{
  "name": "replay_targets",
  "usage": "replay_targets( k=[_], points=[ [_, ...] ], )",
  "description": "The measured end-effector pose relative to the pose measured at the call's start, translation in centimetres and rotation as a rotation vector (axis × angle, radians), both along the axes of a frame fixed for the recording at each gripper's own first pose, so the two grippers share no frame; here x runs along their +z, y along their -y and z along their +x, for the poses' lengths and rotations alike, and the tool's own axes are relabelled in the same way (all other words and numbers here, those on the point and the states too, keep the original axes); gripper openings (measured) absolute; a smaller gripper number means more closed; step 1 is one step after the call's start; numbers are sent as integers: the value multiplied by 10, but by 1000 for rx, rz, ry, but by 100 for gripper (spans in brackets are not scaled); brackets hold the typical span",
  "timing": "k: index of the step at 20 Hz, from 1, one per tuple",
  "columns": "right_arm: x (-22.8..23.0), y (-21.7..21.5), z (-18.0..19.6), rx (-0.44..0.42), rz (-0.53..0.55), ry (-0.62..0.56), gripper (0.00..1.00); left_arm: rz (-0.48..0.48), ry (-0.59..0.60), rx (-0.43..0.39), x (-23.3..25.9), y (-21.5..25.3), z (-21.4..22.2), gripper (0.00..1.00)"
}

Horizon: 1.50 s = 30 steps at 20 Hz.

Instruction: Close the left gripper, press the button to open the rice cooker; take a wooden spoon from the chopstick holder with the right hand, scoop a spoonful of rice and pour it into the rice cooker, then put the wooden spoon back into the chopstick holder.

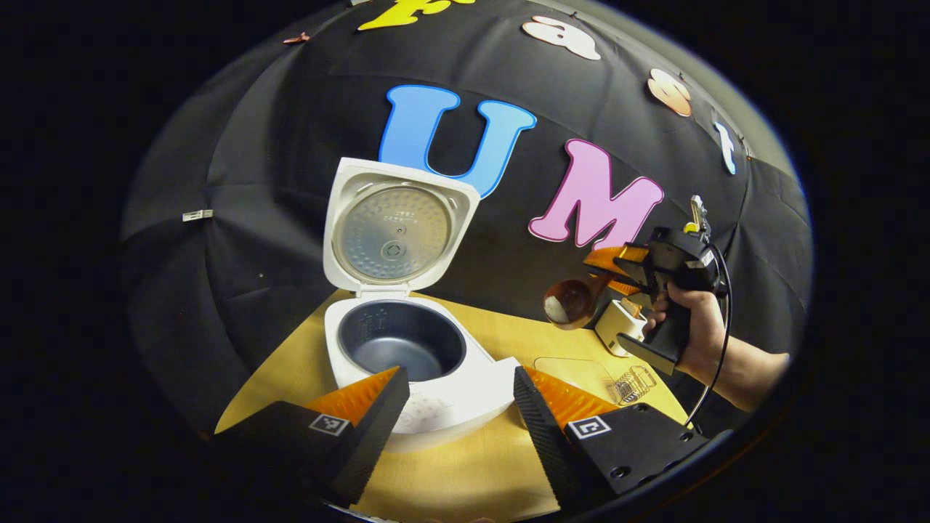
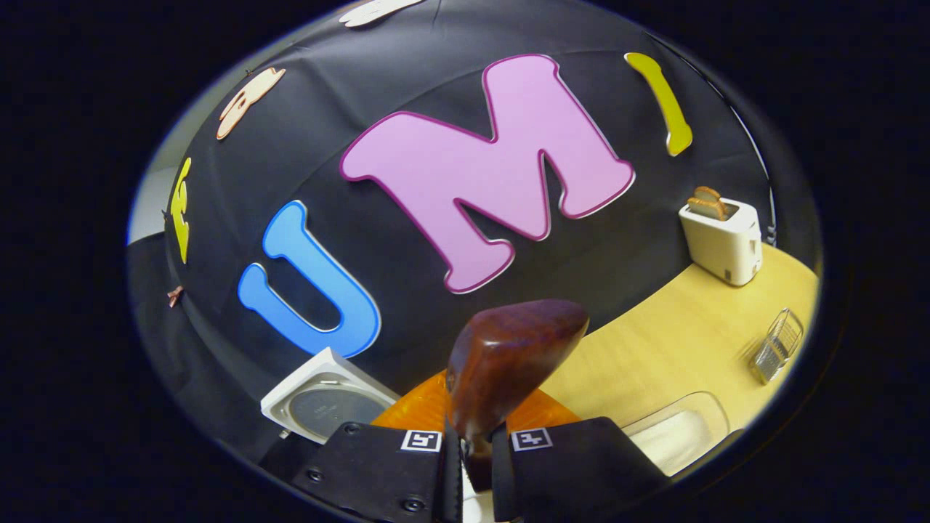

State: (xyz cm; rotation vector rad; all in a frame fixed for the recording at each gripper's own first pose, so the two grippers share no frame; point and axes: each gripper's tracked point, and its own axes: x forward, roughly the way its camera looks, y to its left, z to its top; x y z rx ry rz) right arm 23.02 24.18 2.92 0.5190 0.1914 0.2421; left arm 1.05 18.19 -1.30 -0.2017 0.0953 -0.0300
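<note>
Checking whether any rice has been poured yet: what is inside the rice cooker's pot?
The rice cooker stands open, and its dark inner pot looks bare, with no rice visible. The left claw's fingertip covers the pot's near rim.

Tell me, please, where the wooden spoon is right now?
The spoon is clamped in the right gripper, held in the air to the right of the open cooker.

Left gripper spread wide, just before white rice cooker; lid upright, dark pot bare. Farther right, raised: right gripper clamping brown wooden spoon, hand behind.
</note>
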Motion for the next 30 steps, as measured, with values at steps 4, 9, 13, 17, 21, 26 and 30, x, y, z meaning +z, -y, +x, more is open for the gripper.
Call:
replay_targets(
  k=[4, 9, 13, 17, 21, 26, 30],
  points=[
    [-9, -63, 5, 86, -1, -14, 20, -17, -5, 41, -3, -24, -6, 94],
    [-32, -132, 4, 198, -47, -38, 20, -60, -7, 106, -7, -56, -10, 94],
    [-51, -169, 0, 278, -156, -4, 20, -88, -13, 144, -10, -73, -12, 93],
    [-65, -193, -5, 343, -277, 54, 20, -89, -13, 177, -12, -86, -12, 93],
    [-74, -210, -11, 400, -409, 139, 19, -106, -15, 206, -18, -95, -14, 93],
    [-85, -233, -32, 517, -659, 308, 20, -110, -9, 243, -22, -109, -16, 93],
    [-87, -249, -50, 583, -799, 446, 20, -131, 0, 267, -22, -116, -21, 93]
  ],
)
